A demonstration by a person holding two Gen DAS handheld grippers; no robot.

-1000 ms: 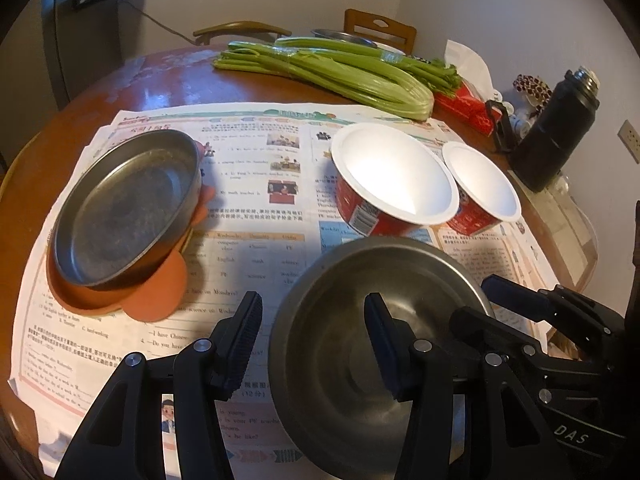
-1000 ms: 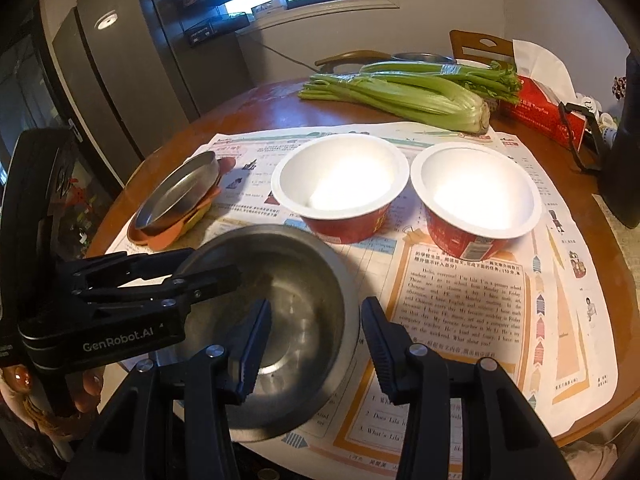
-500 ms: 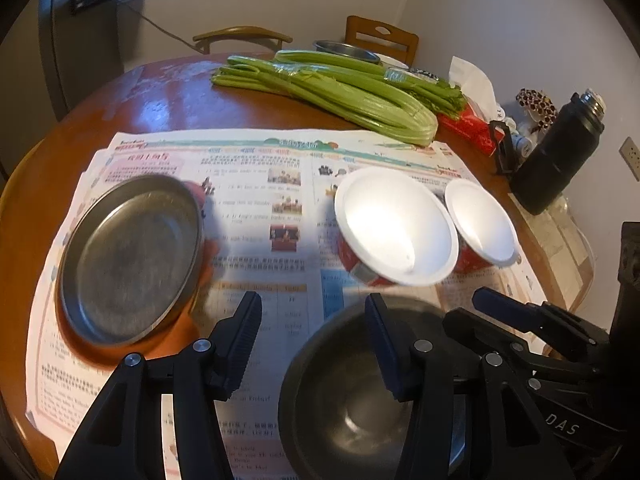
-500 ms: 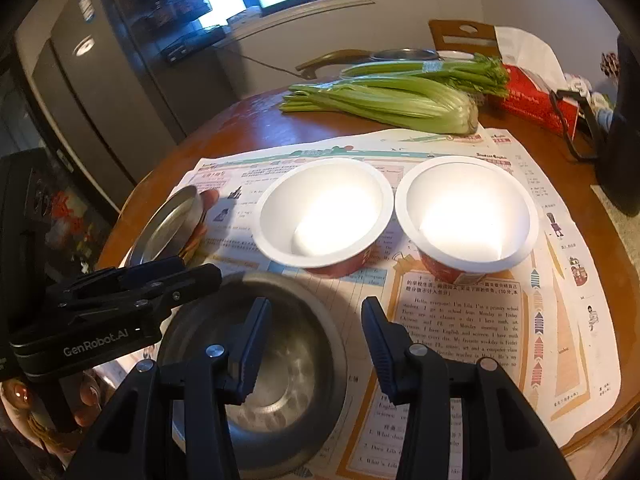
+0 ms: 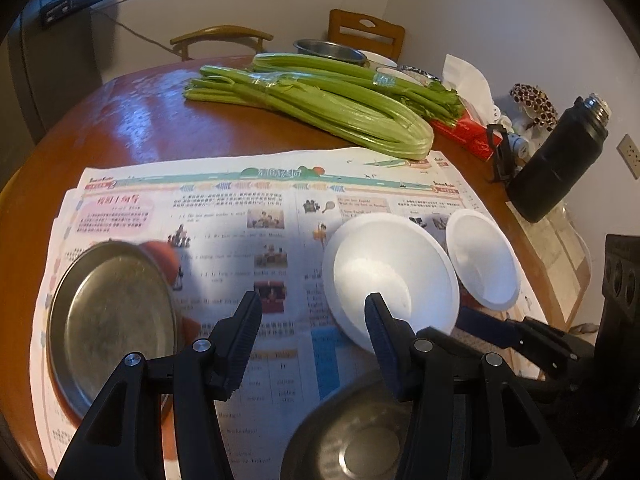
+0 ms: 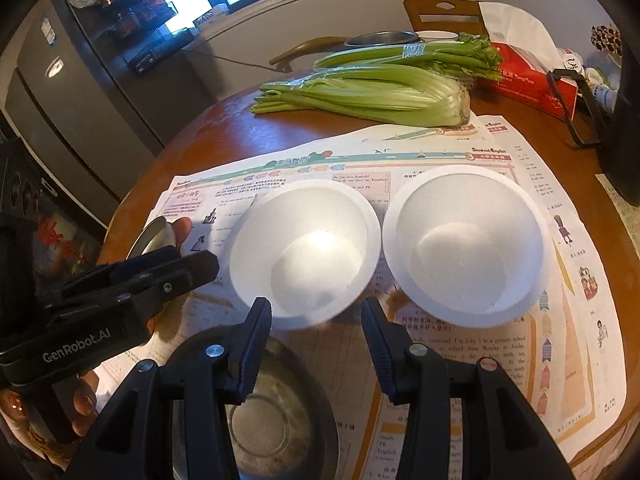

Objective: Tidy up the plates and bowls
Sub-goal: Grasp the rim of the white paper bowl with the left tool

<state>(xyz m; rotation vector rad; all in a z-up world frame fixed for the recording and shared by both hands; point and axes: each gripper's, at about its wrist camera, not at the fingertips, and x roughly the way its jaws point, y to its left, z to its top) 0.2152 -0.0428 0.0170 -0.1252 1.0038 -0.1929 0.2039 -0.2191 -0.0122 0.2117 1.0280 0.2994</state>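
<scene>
Nearest me, the steel bowl sits empty on the newspaper, right under both tools. My right gripper hangs over its far rim, fingers parted to a narrow gap with nothing in them. My left gripper hovers just left of the steel bowl, fingers likewise apart and empty. Just beyond the steel bowl stand two white paper bowls side by side, both empty; I'd say the right hand is nearer them. Left of the steel bowl, a steel plate rests in an orange dish. Farthest across the bench lies celery.
</scene>
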